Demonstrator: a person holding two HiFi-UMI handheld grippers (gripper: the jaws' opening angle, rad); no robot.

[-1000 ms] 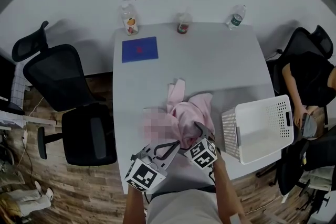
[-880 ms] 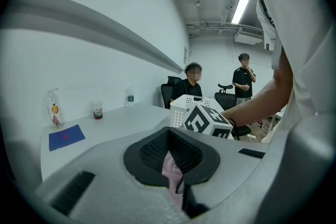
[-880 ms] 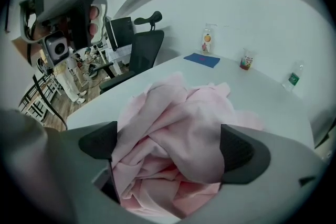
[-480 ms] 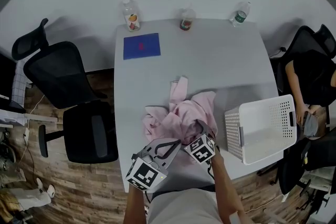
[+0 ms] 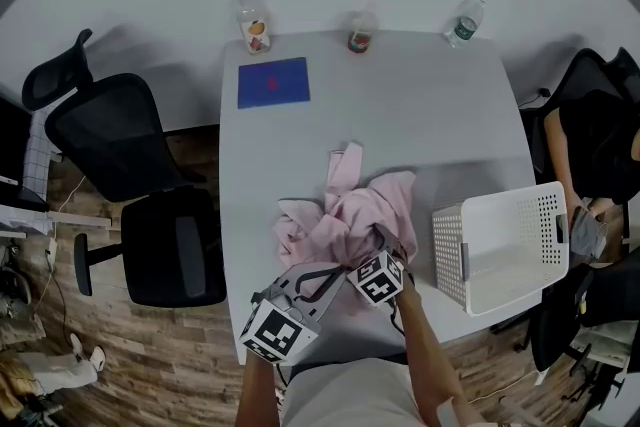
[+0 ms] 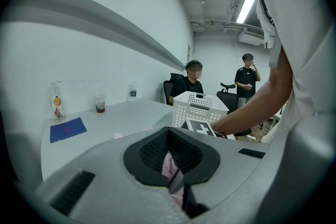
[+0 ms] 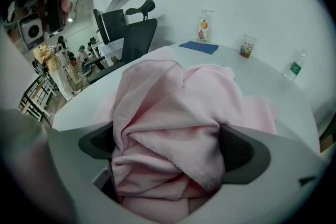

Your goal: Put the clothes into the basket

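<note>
Clothes: a pink garment [image 5: 350, 215] lies crumpled on the grey table [image 5: 420, 115], near the person's edge. A narrow strip of it reaches toward the far side.
Basket: the white basket [image 5: 450, 255] stands at the table's right edge, near the garment but not touching it.
Right gripper [image 5: 385, 245]: the jaws are partly apart and press a thick bunch of the pink cloth between the pads.
Left gripper [image 5: 330, 277]: the jaws are almost together at the garment's near edge. A thin fold of pink cloth shows in the slit, so it seems to pinch it.
Far side of table: a blue sheet [image 5: 273, 82], a juice bottle [image 5: 253, 20], a cup [image 5: 359, 40] and a water bottle [image 5: 461, 27].
Left of table: a black office chair [image 5: 130, 175].
</note>
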